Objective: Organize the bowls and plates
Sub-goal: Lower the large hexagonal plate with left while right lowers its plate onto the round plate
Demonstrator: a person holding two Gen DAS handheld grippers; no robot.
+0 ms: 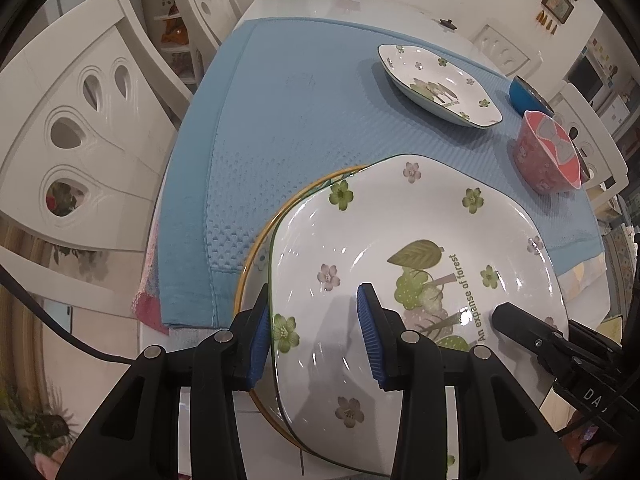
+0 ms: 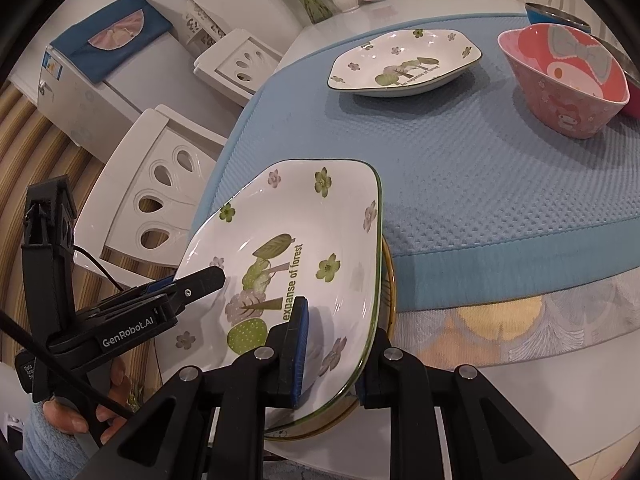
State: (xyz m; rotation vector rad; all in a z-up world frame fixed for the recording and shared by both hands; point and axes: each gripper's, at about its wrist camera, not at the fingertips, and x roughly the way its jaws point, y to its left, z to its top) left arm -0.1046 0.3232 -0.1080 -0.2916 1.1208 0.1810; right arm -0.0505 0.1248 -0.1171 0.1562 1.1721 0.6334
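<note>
A square white plate with green flowers (image 1: 400, 240) (image 2: 300, 220) lies on a yellow-rimmed plate (image 1: 256, 248) (image 2: 390, 276) at the near edge of the blue mat (image 1: 288, 120), partly overhanging the table. My left gripper (image 1: 315, 308) is shut on the flower plate's left rim, one pad outside and one inside the dish; it shows in the right wrist view as the left gripper (image 2: 208, 276). My right gripper (image 2: 338, 320) is shut on the plate's near right rim, and its finger reaches in as the right gripper (image 1: 508, 314). Whether either grip also takes the lower plate is hidden.
A second flower plate (image 1: 440, 84) (image 2: 404, 62) lies further back on the mat. A pink bowl (image 1: 548, 152) (image 2: 568, 80) and a blue bowl (image 1: 524, 94) (image 2: 556, 12) stand at the right. White chairs (image 1: 72, 132) (image 2: 160, 188) flank the table's left side.
</note>
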